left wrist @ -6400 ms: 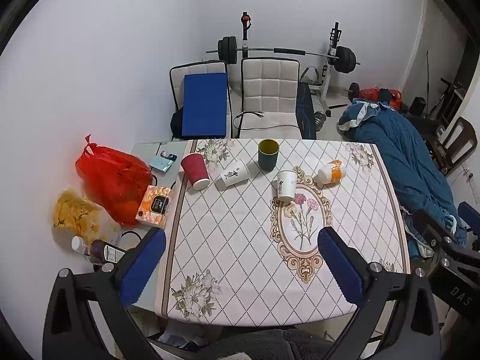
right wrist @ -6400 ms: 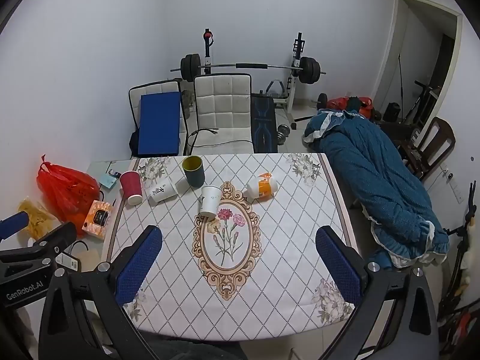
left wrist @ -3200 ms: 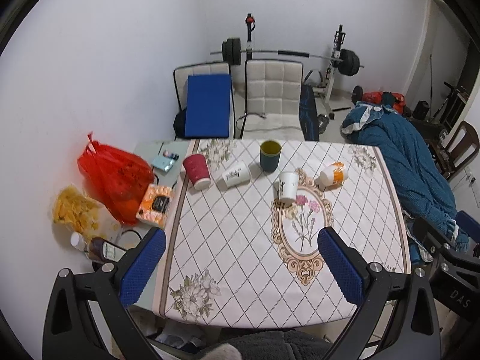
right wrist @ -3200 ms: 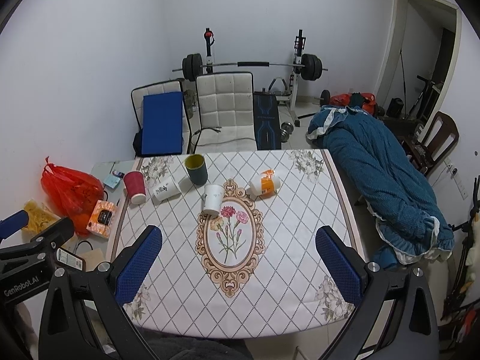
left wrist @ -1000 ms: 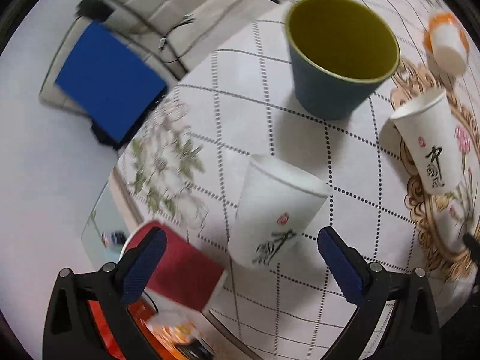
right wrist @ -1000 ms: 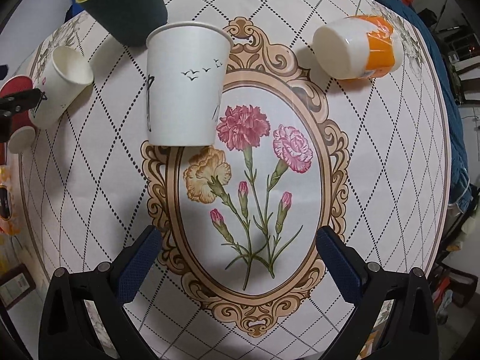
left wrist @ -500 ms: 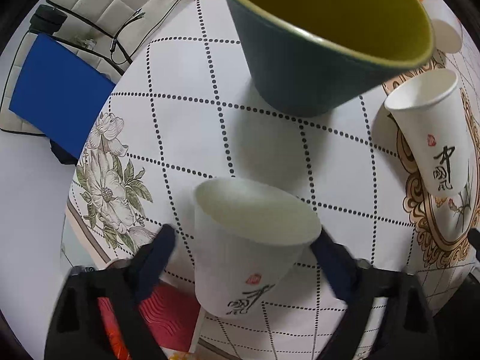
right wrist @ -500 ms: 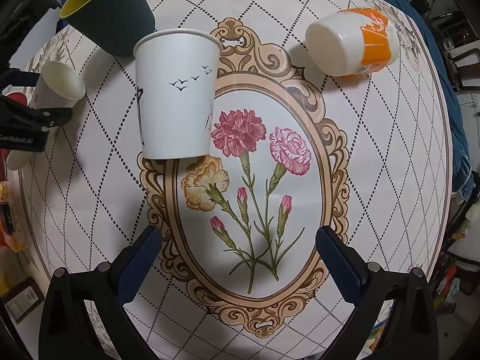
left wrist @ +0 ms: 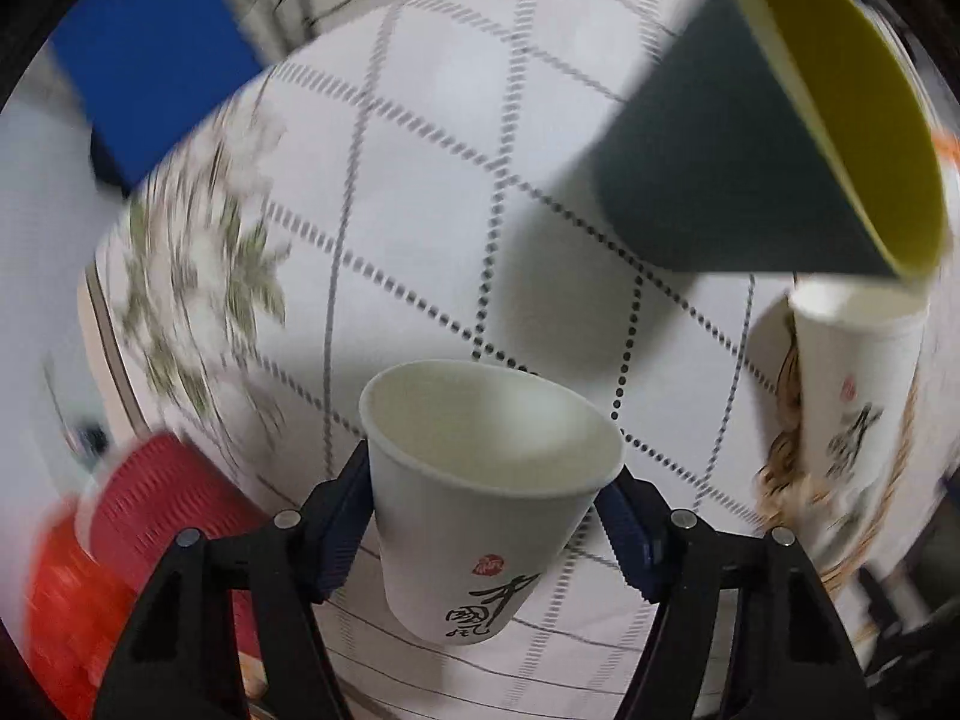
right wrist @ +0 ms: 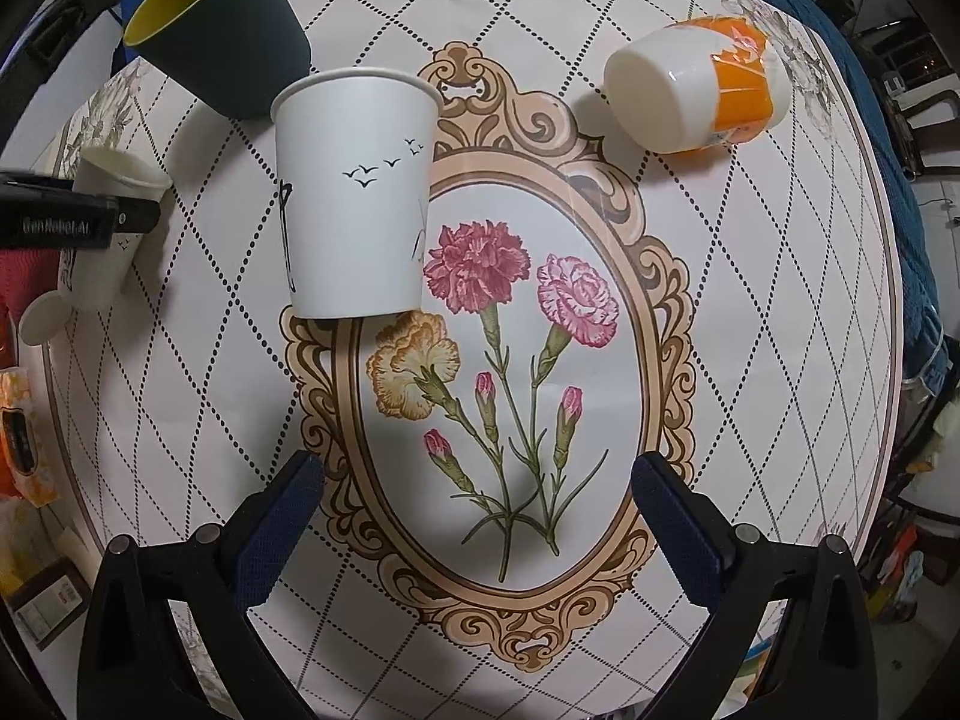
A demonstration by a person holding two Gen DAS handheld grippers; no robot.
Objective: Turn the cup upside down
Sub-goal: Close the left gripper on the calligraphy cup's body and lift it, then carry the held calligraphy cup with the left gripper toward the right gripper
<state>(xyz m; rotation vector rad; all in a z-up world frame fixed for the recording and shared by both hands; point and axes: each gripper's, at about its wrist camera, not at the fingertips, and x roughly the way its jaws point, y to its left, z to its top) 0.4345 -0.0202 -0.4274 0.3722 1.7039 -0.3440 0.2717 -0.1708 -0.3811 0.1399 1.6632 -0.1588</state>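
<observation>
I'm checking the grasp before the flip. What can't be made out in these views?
- Left wrist: the white cup's base is hidden behind its own wall; pad contact is covered by the cup.
- Left wrist: the red cup is motion-blurred.
- Right wrist: the left tool covers the held cup's middle.

White paper cup [left wrist: 480,498] with black brush characters and a red seal. Dark teal cup [right wrist: 222,30], yellow-green inside. White cup [right wrist: 354,192] printed with small black birds. Orange-and-white cup [right wrist: 696,90]. Ribbed red cup [left wrist: 162,516]. White bench [right wrist: 750,300], dotted black diamonds, gold-framed carnations. Blue-padded black fingers [right wrist: 282,522].
</observation>
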